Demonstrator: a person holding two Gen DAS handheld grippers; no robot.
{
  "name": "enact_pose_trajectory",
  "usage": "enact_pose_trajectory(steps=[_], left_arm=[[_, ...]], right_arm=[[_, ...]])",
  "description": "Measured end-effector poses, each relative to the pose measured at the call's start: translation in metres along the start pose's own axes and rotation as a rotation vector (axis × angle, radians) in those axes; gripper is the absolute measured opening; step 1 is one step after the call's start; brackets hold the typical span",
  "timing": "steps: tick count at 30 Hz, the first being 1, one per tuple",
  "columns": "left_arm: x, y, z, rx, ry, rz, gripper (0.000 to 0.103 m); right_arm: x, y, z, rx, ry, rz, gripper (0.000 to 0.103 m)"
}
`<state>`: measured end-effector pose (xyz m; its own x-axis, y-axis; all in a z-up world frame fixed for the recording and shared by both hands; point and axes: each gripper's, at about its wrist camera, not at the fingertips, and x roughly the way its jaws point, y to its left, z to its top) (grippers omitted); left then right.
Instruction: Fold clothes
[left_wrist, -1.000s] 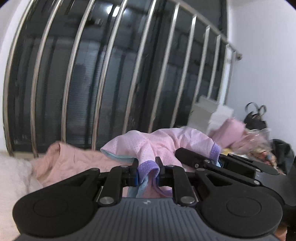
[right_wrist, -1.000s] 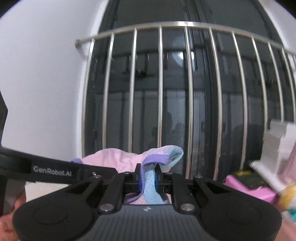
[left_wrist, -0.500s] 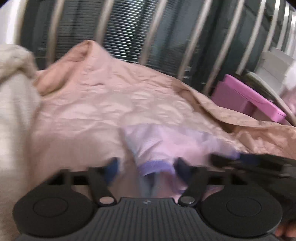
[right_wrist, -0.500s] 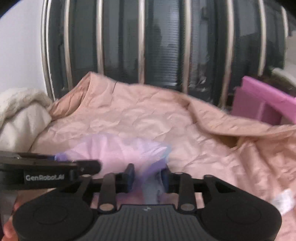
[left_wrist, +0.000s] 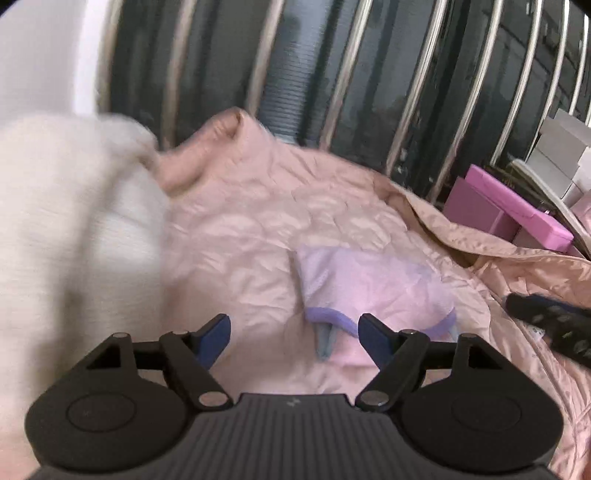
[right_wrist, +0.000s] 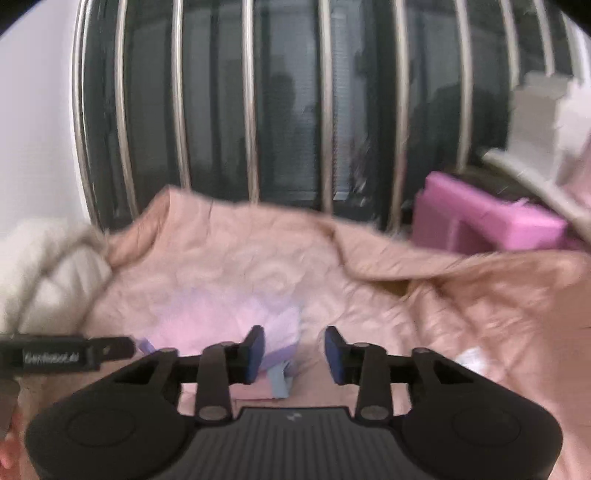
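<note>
Left gripper: black plastic body, ribbed dark-grey centre panel with small pale logo, two round black discs at sides, angular black linkage arms, silver pivot screws, blue fingertips. Right gripper: same build, blue pads, silver screws. White "GenRobot.AI" lettering on black bar, blurred.

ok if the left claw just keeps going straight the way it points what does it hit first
Most likely the small lilac garment, lying on the pink quilted cover just beyond the open left claw. The garment's purple-trimmed edge sits nearest the fingertips. Depth is unclear through the blur, so it may graze the cover first.
</note>
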<state>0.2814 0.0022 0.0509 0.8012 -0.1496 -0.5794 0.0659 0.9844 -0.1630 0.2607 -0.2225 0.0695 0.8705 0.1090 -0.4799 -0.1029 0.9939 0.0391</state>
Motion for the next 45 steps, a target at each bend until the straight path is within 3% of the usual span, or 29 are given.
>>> enact_pose_trajectory(steps=[3,8,11,16,20,23,28,30,45], left_arm=[[-0.058,0.0,-0.016,0.029,-0.05,0.082,0.079],[-0.148,-0.003,-0.082,0.058,-0.071,0.094,0.092],[-0.182,-0.005,-0.125,0.072,-0.05,0.102,0.094],[-0.209,-0.005,-0.181,0.118,-0.003,0.134,0.098],[-0.216,-0.001,-0.202,0.127,0.004,0.136,0.098],[-0.215,0.004,-0.209,0.109,-0.004,0.174,0.098],[-0.208,0.003,-0.21,0.105,0.017,0.163,0.098],[-0.205,0.002,-0.211,0.104,0.026,0.159,0.102],[-0.196,-0.001,-0.21,0.089,0.047,0.172,0.102]], right_arm=[[-0.052,0.0,0.0,0.003,-0.034,-0.008,0.053],[-0.137,0.006,-0.038,0.018,-0.021,0.04,0.068],[-0.173,0.017,-0.077,0.0,0.013,0.092,0.074],[-0.204,0.043,-0.144,-0.111,0.087,0.085,0.077],[-0.204,0.052,-0.171,-0.09,0.129,0.073,0.091],[-0.2,0.058,-0.181,-0.081,0.132,0.029,0.094],[-0.194,0.061,-0.19,-0.033,0.156,0.034,0.101],[-0.192,0.06,-0.191,-0.021,0.155,0.028,0.102],[-0.182,0.067,-0.187,-0.034,0.175,0.007,0.103]])
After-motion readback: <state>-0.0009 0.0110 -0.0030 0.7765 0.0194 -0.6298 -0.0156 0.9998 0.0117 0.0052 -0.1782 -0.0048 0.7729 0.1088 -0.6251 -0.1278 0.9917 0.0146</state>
